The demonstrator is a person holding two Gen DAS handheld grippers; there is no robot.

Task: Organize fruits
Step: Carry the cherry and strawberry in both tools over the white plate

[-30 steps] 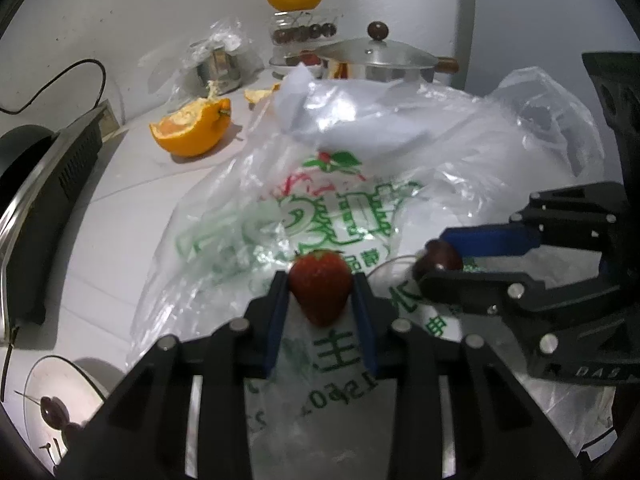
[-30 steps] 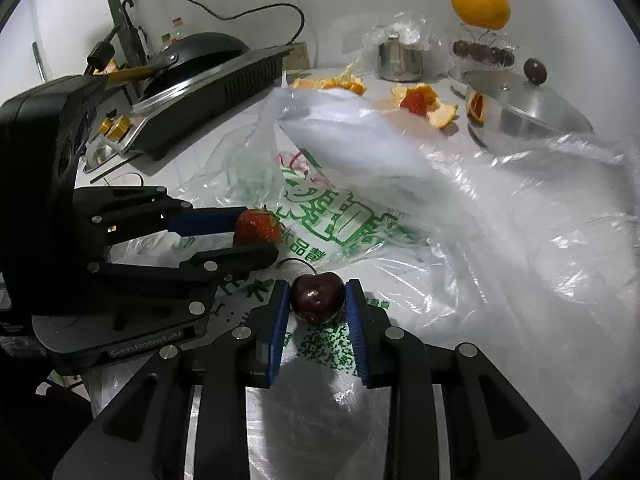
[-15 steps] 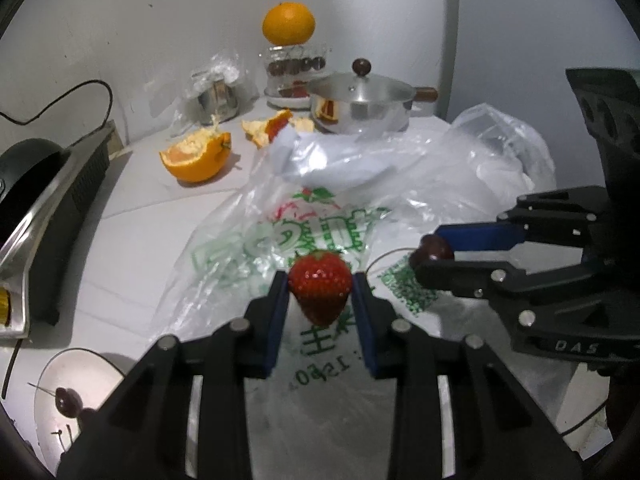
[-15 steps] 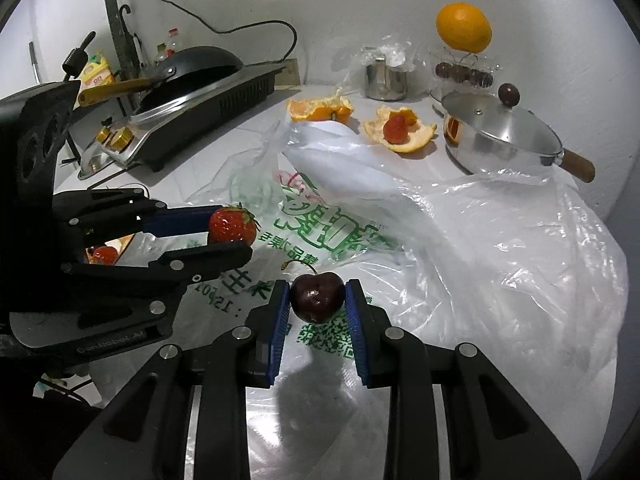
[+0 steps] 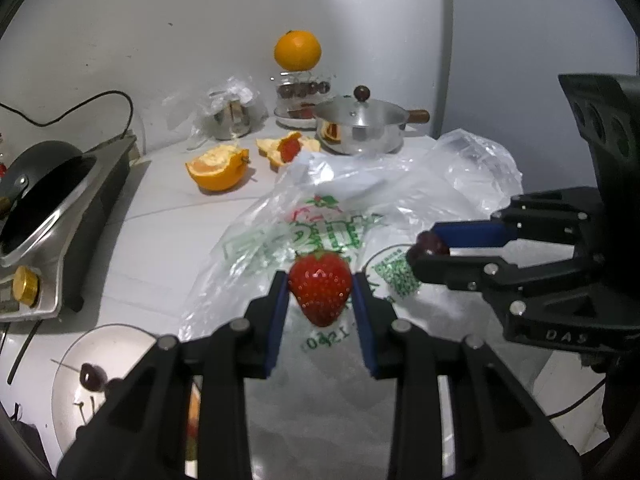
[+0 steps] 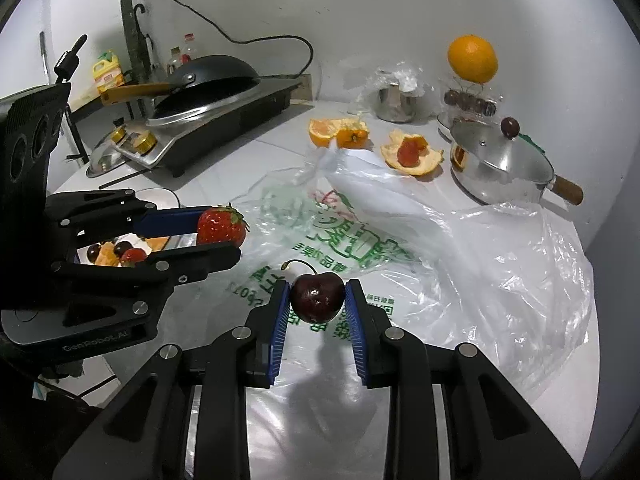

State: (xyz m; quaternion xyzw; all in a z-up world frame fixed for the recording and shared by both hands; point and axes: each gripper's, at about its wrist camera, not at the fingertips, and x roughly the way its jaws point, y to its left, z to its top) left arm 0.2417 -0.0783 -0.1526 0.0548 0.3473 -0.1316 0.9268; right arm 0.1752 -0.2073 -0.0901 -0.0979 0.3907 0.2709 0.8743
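Note:
My left gripper (image 5: 320,292) is shut on a red strawberry (image 5: 320,293), held in the air above the printed plastic bag (image 5: 304,236). The same strawberry (image 6: 220,226) shows in the right wrist view at the left. A dark cherry (image 6: 317,297) with a curved stem sits pinched in my right gripper (image 6: 317,300), also above the bag. That cherry (image 5: 431,243) appears at the right of the left wrist view. A glass plate (image 5: 76,368) holding a cherry lies at the lower left, below my left gripper.
A cut orange half (image 5: 216,165), peel with a strawberry (image 5: 289,149), a lidded steel pot (image 5: 360,127), a wrapped metal cup (image 5: 230,118) and a whole orange (image 5: 297,50) on a jar stand at the back. A stove with a black pan (image 6: 208,80) fills the left.
Both grippers have risen and drawn back from the bag with their fruits still held. More of the counter, the pot and the plate has come into view.

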